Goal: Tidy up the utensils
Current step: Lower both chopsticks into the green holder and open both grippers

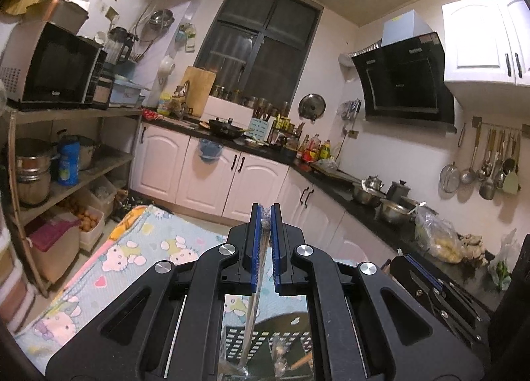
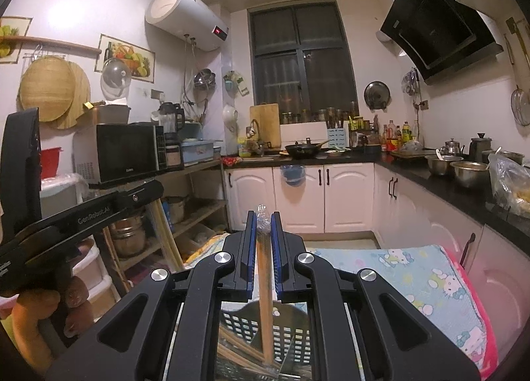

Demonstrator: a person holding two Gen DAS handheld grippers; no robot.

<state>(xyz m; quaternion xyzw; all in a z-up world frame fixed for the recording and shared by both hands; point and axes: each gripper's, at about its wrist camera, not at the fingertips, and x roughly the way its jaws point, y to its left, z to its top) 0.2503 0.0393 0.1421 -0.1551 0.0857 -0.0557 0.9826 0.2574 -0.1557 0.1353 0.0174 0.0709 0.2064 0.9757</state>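
Beneath both grippers, a dark slotted basket (image 2: 265, 324) shows only through the frame gaps, its contents blurred; the left gripper (image 1: 265, 215) pinches a plastic-wrapped utensil (image 1: 253, 308), silvery and thin, its lower end lost in the basket; the right gripper (image 2: 264, 222) pinches wrapped wooden chopsticks (image 2: 265, 281) standing upright.

Black frames, blue-padded fingers (image 1: 255, 242), apparently ribbed

A microwave (image 2: 121, 152) sat on a wooden shelf unit (image 1: 76, 116), with a white water heater (image 2: 187, 17) mounted above. A black wok (image 2: 303, 149) rested on the dark countertop (image 2: 414, 170) below the window (image 2: 303, 56), and a Hello Kitty cloth (image 1: 132, 255) covered the table
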